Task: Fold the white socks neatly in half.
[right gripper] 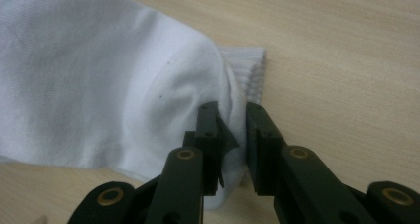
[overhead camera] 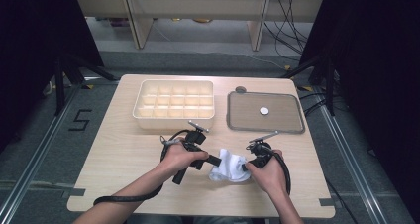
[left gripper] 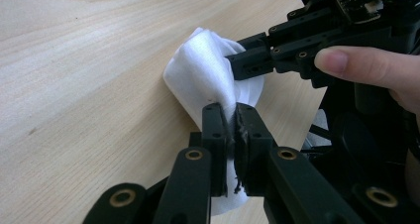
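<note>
While you hold both grippers low at the near edge of the surface [overhead camera: 129, 149], a bunched white sock [overhead camera: 229, 166] sits between them, resting on the wood near your side of it.

Left gripper [overhead camera: 216, 160]: reaches in from the left. In the left gripper view its fingers [left gripper: 216, 130] are closed on a thin fold of the sock [left gripper: 208, 80], fabric pinched flat between the pads. A loose end of cloth hangs below the grip.

Right gripper [overhead camera: 244, 167]: comes in from the right, meeting the sock's other side. In the right gripper view its fingers [right gripper: 208, 130] are clamped on a gathered bit of sock [right gripper: 99, 85], close to the ribbed cuff, which pokes out just beyond the fingertips against the wood. In the left gripper view the right gripper [left gripper: 235, 65] bites the sock from the upper right, with one of your fingertips lying along its top.

Sock state: crumpled, bulging between the two grips, part of it touching the surface. Whether it is one sock or a pair folded together, you cannot tell from these views.

Farther back on the surface: a cream divided tray [overhead camera: 174, 105] to the left, a grey flat tray [overhead camera: 287, 122] to the right, well apart from the sock. A small white round piece [overhead camera: 264, 111] lies in the grey tray. A small dark disc [overhead camera: 240, 90] sits just behind that tray's far left corner.
</note>
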Demonstrator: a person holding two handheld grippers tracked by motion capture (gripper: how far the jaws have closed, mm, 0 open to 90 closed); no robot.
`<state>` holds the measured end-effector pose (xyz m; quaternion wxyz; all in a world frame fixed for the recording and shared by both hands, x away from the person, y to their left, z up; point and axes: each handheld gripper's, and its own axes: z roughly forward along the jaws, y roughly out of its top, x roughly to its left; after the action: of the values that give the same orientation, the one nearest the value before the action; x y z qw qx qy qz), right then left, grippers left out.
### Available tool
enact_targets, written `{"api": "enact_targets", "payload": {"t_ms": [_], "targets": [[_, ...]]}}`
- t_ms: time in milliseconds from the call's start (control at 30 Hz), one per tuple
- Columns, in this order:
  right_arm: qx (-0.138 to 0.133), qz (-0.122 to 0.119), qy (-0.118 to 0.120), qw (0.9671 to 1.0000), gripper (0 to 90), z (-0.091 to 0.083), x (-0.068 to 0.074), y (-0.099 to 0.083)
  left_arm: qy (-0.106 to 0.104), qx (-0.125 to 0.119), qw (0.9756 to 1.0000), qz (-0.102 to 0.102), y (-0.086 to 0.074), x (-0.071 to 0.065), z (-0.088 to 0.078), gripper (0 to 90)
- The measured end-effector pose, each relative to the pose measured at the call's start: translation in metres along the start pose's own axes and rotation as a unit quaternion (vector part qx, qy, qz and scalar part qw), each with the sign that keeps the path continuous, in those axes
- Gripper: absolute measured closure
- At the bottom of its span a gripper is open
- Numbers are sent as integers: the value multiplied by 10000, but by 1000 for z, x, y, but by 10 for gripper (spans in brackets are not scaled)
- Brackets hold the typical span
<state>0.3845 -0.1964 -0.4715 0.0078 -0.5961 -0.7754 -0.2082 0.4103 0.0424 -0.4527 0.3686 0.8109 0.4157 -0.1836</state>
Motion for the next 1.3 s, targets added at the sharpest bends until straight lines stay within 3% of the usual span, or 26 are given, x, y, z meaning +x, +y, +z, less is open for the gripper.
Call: {"api": "enact_targets", "payload": {"t_ms": [67,167,233,267,333,367,400,567,600,700,733,767,800,833,900,933,967,1067,1100,1133,1167,1200,1233,1267,1300], "targets": [[-10,-13,7,10000,784,1,1,0,31,20,10000,17,0,0,0,838],[-6,-34,22,10000,784,2,4,1,29,-158,9998,-148,1,-3,2,837],[-27,-90,7,10000,784,2,5,1,48,-154,9998,-117,2,-2,2,837],[-8,-47,8,10000,785,2,6,1,75,16,10000,56,2,0,0,837],[-12,-64,16,10000,785,3,8,2,72,2,9999,83,2,0,1,837],[-10,-83,18,10000,785,3,8,2,41,-159,9998,-104,2,-3,4,838],[-17,-87,19,10000,785,4,9,2,67,-66,9999,62,3,-2,3,838],[-34,-117,52,9999,785,6,13,2,83,-99,9999,-64,4,-5,5,839],[-25,-103,51,9999,784,6,15,3,132,68,9998,90,5,-2,3,839],[-58,-203,61,9998,783,8,18,3,106,61,9998,138,5,-1,5,839],[-141,-321,85,9993,783,10,17,3,108,47,9999,108,5,-2,6,839],[-67,-191,59,9998,783,10,19,3,128,64,9999,62,5,-2,6,839],[-13,-103,8,9999,782,9,21,3,98,-69,9999,-101,5,-5,9,838],[-27,-128,37,9999,782,10,22,3,128,25,9999,70,5,-3,9,838],[-29,-141,88,9999,780,11,24,3,103,-23,9999,-77,5,-5,11,838],[-50,-154,86,9998,779,12,25,3,119,-19,9999,-79,5,-6,12,838],[-72,-177,127,9997,777,12,26,3,108,29,9999,77,6,-4,12,838],[-75,-206,244,9995,757,13,28,3,117,14,9999,-60,5,-5,14,838],[-99,-216,276,9993,736,14,27,4,143,193,9995,185,5,-1,12,838],[30,77,370,9993,718,13,30,3,129,50,9999,16,4,-2,15,838],[-140,-215,352,9991,707,14,24,4,144,109,9998,7,3,-2,15,838],[-66,35,432,9990,697,12,27,3,150,199,9996,98,3,0,14,838],[-281,-326,551,9976,685,12,21,3,132,63,9999,18,3,0,16,838],[-288,-176,542,9980,669,10,22,4,139,81,9999,25,3,0,16,838],[-377,-279,583,9972,659,7,18,4,143,89,9999,28,3,0,16,838]]}}
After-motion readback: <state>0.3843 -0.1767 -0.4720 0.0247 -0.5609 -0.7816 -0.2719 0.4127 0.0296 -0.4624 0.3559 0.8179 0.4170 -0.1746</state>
